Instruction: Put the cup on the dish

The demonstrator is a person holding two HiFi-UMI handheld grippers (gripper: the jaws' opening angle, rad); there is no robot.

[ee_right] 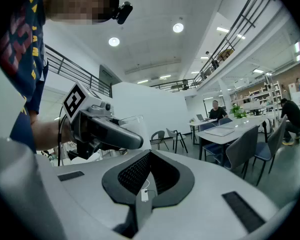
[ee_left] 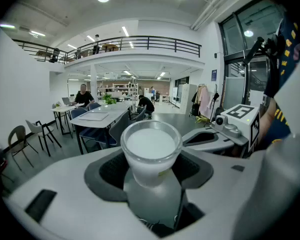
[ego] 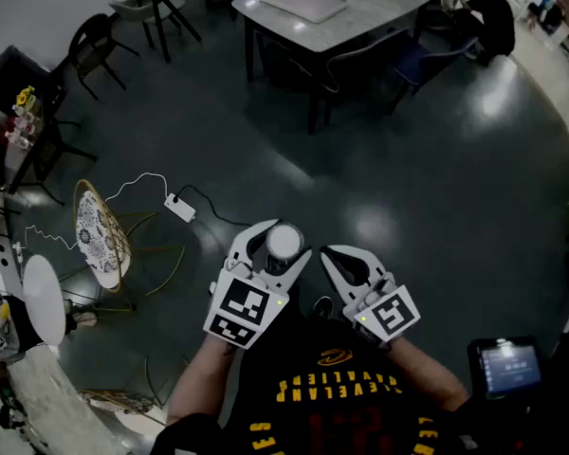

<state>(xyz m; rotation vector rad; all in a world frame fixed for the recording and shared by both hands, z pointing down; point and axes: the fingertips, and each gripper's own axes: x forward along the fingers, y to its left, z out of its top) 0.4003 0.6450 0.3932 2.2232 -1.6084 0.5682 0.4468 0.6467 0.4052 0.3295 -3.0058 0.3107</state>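
Left gripper point(ego: 281, 246) clamped on clear cup point(ee_left: 151, 146) (whitish inside, upright), cup held in the air above dark floor point(ego: 389, 159), right gripper point(ee_right: 149, 155) jaws together, empty, just beside the left.

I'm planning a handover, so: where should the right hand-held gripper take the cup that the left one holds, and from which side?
Probably take the cup by its upper wall, just under the rim, coming level from the person's right. The left hand-held gripper clamps its lower body, leaving the top free; it stands upright and widens upward. The right hand-held gripper is shut: open it first.
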